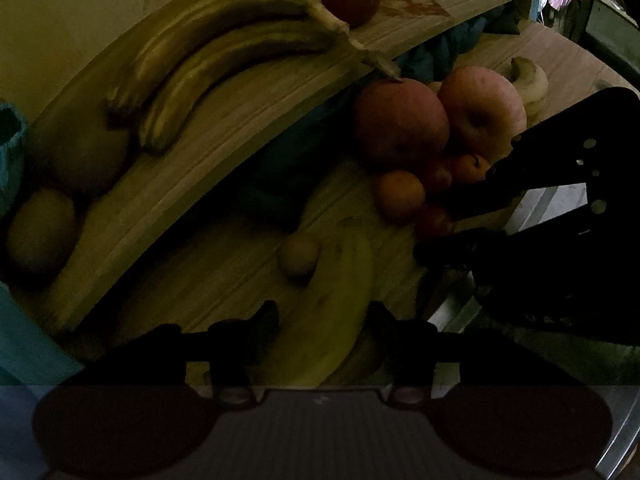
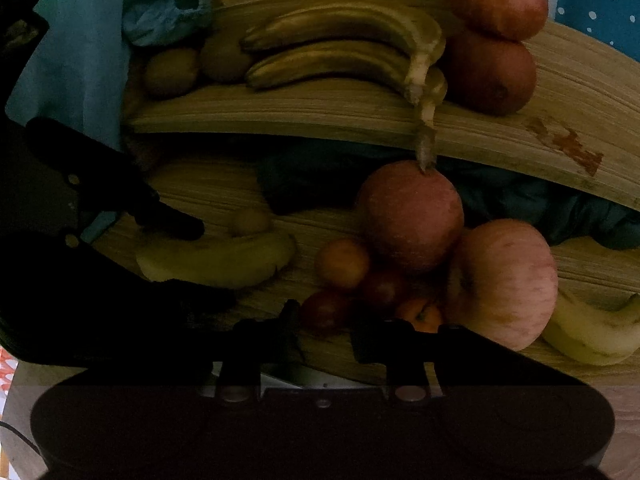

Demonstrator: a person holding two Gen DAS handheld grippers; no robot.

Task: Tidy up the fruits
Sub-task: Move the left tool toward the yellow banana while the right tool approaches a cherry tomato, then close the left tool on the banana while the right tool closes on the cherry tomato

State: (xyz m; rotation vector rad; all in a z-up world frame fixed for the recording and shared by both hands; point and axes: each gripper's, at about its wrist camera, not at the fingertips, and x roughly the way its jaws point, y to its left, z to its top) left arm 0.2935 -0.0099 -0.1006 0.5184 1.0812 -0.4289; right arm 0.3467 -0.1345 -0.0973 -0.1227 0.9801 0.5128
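1. On the upper wooden shelf (image 2: 500, 128), two joined bananas (image 2: 344, 46) lie with their stem hanging over the front edge, two red apples (image 2: 490, 68) stacked just right of them and two kiwis (image 2: 172, 72) to their left.
2. Below that shelf, a lower wooden board (image 2: 328, 224) carries a red apple (image 2: 410, 216), a paler apple (image 2: 504, 280), small oranges (image 2: 342, 264) and a single banana (image 2: 220, 260).
3. Dark cloth (image 2: 520, 200) fills the gap behind the lower fruit.
4. Left gripper (image 1: 324, 320) is spread wide around the single banana (image 1: 332, 304), not clamped.
5. Right gripper (image 2: 324, 320) hangs released before the small fruits.
6. Lighting is very dim.
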